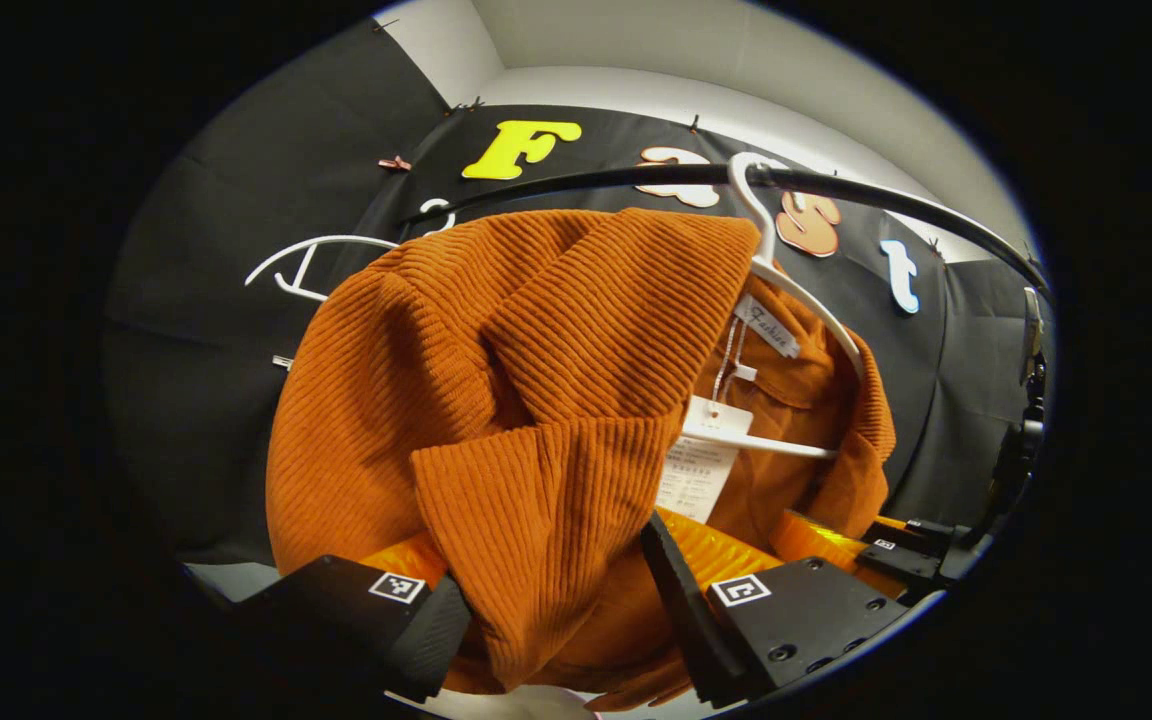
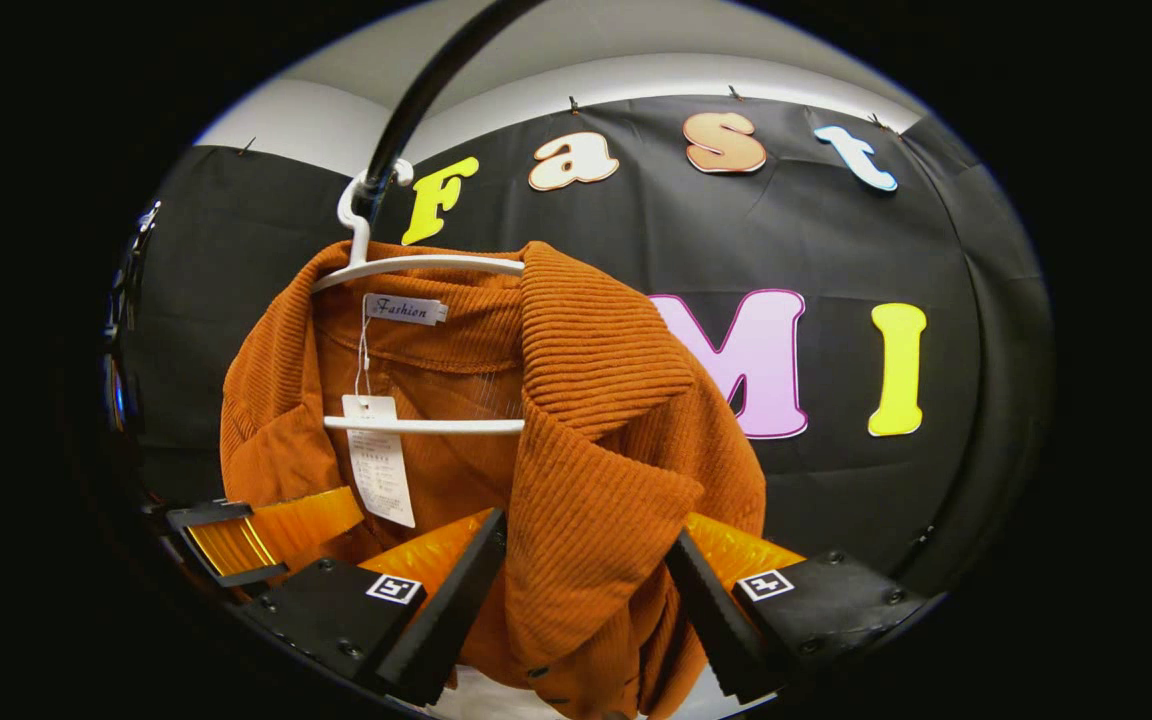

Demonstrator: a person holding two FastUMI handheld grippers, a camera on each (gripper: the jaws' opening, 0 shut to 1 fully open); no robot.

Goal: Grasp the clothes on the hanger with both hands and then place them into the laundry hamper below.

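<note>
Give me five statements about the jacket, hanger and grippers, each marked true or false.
1. The orange jacket hangs on a white hanger. True.
2. The hanger hooks over a black rail. True.
3. A paper tag dangles inside the collar. True.
4. The jacket lies in a hamper. False: it is on the hanger.
5. The right gripper is far from the jacket. False: fabric sits between its fingers; the left gripper likewise.

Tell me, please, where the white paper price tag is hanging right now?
In the right gripper view the price tag hangs inside the orange jacket, over the white hanger crossbar.
</note>
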